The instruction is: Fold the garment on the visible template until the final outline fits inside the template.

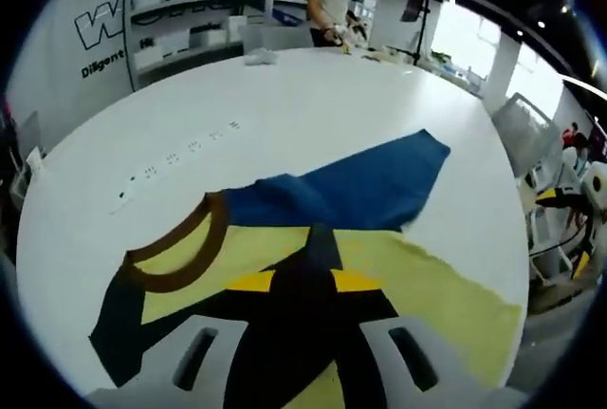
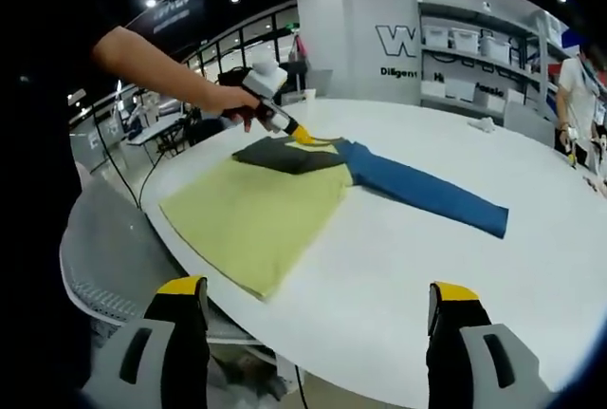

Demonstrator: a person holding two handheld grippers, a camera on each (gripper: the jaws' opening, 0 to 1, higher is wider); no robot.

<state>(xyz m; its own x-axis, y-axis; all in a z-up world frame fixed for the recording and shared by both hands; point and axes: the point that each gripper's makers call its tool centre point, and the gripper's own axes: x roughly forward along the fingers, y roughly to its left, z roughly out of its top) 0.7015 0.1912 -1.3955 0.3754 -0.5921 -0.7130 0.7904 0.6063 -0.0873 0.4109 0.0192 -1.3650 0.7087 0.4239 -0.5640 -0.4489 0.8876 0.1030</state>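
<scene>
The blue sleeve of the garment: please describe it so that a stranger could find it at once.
On the large white table lies a yellow-green garment. From its top, beside the brown collar, one long blue sleeve stretches out flat across the bare table. It is the garment's blue part; the rest is yellow-green and dark.

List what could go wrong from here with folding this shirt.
1. The left gripper is pinching the garment near the brown collar; a thin grip there could slip mid-fold.
2. The yellow body's hem lies at the edge of the table, so a pull may drag it off.
3. The blue sleeve sticks out far and may stay outside the outline.
</scene>
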